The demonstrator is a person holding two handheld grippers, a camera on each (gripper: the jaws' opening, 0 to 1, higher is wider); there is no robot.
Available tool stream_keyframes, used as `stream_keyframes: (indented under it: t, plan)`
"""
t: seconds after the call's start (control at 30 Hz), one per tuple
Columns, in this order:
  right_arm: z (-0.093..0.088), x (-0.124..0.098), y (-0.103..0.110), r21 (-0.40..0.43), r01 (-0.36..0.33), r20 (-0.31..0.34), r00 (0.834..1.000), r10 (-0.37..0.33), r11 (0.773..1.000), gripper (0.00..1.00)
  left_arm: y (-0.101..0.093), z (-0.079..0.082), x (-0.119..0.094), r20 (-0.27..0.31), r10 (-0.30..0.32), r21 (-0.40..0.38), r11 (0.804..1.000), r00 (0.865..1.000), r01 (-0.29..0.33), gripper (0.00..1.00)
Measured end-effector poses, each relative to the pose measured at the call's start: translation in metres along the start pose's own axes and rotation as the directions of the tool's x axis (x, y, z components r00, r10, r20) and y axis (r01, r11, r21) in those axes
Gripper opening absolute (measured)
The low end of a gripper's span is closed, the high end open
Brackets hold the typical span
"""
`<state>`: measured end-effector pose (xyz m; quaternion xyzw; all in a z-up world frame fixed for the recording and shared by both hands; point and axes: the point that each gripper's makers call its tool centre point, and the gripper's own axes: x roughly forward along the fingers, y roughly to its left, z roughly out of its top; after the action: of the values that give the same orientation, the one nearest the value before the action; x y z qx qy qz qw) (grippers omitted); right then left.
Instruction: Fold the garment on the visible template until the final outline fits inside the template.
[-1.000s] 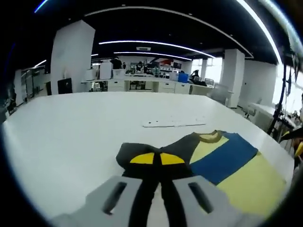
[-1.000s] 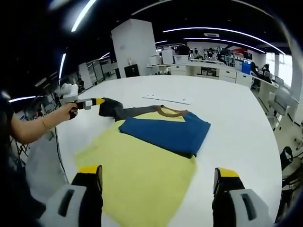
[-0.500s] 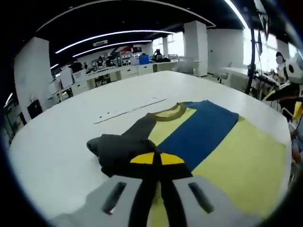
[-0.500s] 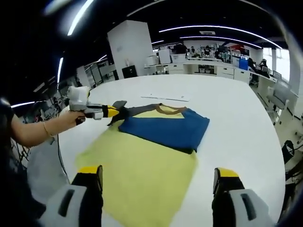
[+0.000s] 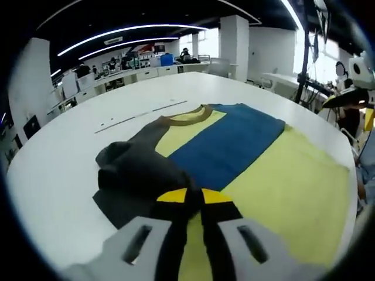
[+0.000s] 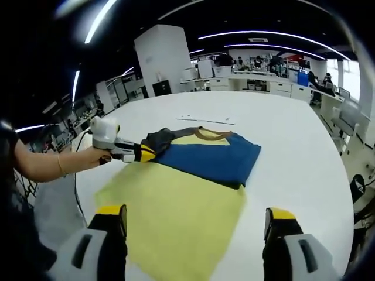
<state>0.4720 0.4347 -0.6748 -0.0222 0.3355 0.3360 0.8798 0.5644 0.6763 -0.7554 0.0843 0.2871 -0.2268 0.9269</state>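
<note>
Pinching the dark sleeve [image 5: 137, 172] between the pressed-together jaws of my left gripper [image 5: 193, 199], I am carrying it inward over the garment [image 6: 202, 158], seemingly toward its blue panel [image 5: 228, 143], while my right gripper [image 6: 196, 225] is hanging spread, farther from the collar [image 6: 205, 136].

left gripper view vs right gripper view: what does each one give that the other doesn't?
Left gripper view alone: a close look at its own jaws shut on the grey sleeve, bunched over the garment's edge.

Right gripper view alone: the right gripper open above the table, and the person's hand carrying the left gripper.

Both: the yellow and blue garment and its brown collar.
</note>
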Motion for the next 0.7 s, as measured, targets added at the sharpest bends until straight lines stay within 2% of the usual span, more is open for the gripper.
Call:
stream_keyframes:
  t: [0.1, 0.2, 0.3, 0.37, 0.43, 0.5, 0.63, 0.7]
  plan:
    - [-0.002, 0.000, -0.001, 0.002, 0.003, -0.004, 1.000, -0.003, 1.000, 0.99, -0.003, 0.004, -0.006, 0.015, -0.006, 0.027, 1.000, 1.000, 0.006, 0.11]
    - [0.000, 0.000, 0.001, 0.002, 0.000, 0.001, 1.000, 0.000, 1.000, 0.99, -0.005, 0.014, -0.014, 0.053, -0.008, 0.036, 0.999, 0.999, 0.006, 0.18]
    - [0.002, -0.001, 0.003, 0.002, -0.002, 0.008, 1.000, 0.002, 1.000, 1.00, 0.006, 0.021, -0.022, 0.080, 0.040, 0.049, 0.998, 0.996, -0.044, 0.26]
    - [0.004, -0.002, 0.002, -0.004, 0.000, 0.014, 1.000, 0.000, 1.000, 1.00, 0.014, 0.025, -0.025, 0.089, 0.076, 0.061, 0.995, 0.993, -0.081, 0.37]
    - [0.004, -0.003, 0.001, -0.018, 0.005, 0.009, 1.000, -0.004, 1.000, 1.00, 0.023, 0.029, -0.030, 0.106, 0.103, 0.042, 0.993, 0.989, -0.108, 0.48]
    - [0.003, -0.005, -0.001, -0.042, 0.014, -0.001, 1.000, -0.015, 0.999, 1.00, 0.033, 0.028, -0.035, 0.104, 0.135, 0.023, 0.990, 0.985, -0.138, 0.53]
    - [0.000, -0.007, 0.001, -0.071, 0.010, -0.017, 1.000, -0.011, 0.997, 1.00, 0.054, 0.022, -0.043, 0.097, 0.190, -0.052, 0.981, 0.977, -0.185, 0.57]
    - [-0.003, -0.008, 0.002, -0.087, 0.008, -0.031, 0.999, -0.010, 0.996, 1.00, 0.060, 0.017, -0.045, 0.100, 0.199, -0.134, 0.974, 0.975, -0.185, 0.57]
